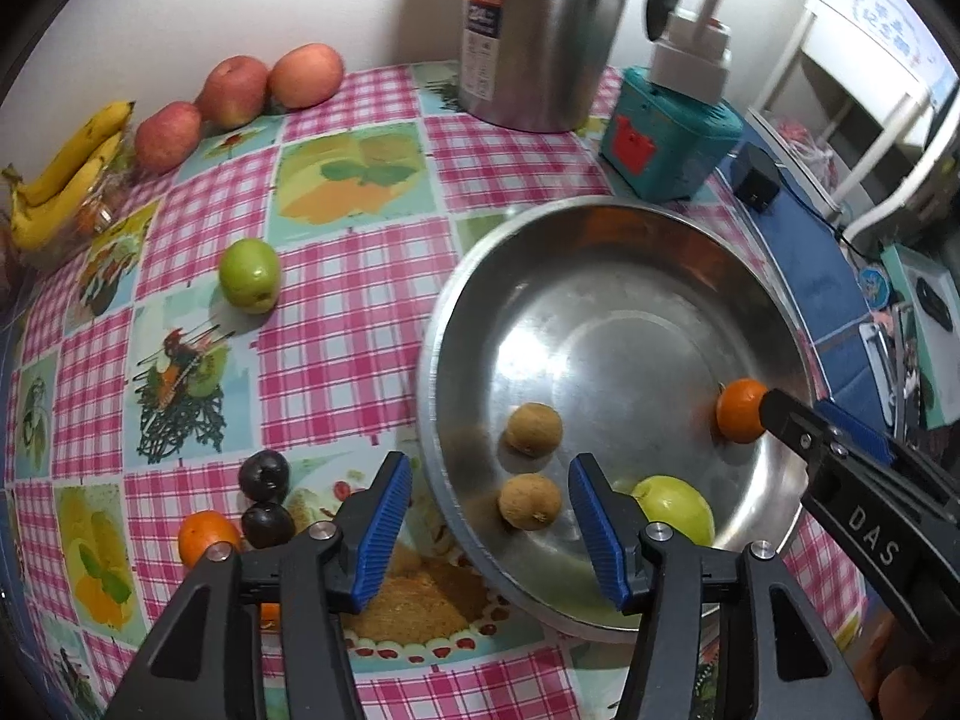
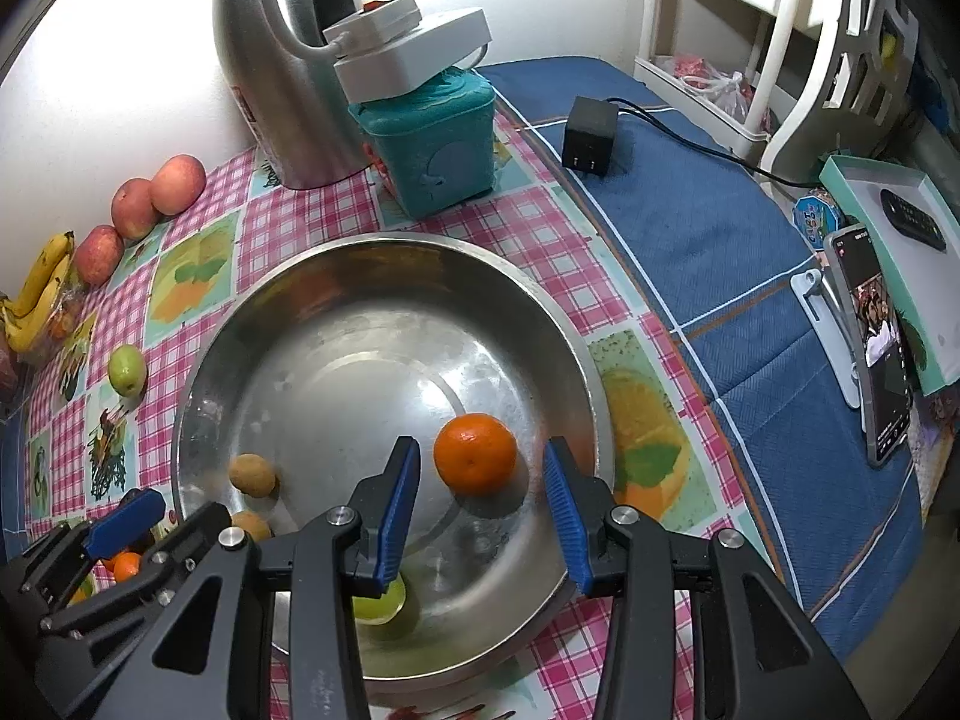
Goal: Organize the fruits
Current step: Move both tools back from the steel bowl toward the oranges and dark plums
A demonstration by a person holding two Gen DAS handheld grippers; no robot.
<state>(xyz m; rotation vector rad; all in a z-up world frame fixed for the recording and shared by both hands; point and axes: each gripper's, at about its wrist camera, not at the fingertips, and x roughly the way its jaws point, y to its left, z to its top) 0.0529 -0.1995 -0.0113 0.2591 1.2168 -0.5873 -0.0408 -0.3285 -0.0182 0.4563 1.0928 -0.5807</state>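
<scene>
- Left gripper (image 1: 489, 531): its blue fingers (image 1: 384, 531) stand apart with nothing pinched, above the near rim of the steel bowl (image 1: 798, 324); a small brown fruit (image 1: 530, 501) lies in the bowl right below the gap, untouched.
- Right gripper (image 2: 480, 513): fingers parted and empty, one to each side of the tangerine (image 2: 475, 453), which rests on the bowl floor clear of both pads.
- Already in the bowl: a second brown fruit (image 1: 534, 429) and a green fruit (image 1: 675, 510) (partly hidden behind the left finger, so its kind is unclear).
- Outside, beside the left gripper: two dark plums (image 1: 265, 498) touching each other and another tangerine (image 1: 207, 537) on the chequered tablecloth (image 1: 336, 372).
- Handling, as I judge it: the tangerine is light, soft-skinned and round, so it rolls on slick steel; take it across its widest part with a gentle squeeze.
- Mid-table: a green apple (image 1: 250, 276) stands alone, free to reach.
- Far edge: three red apples (image 1: 231, 93) and bananas (image 1: 66, 174) by the wall, with a steel flask (image 1: 540, 30) and teal box (image 1: 666, 138) crowding behind the bowl.
</scene>
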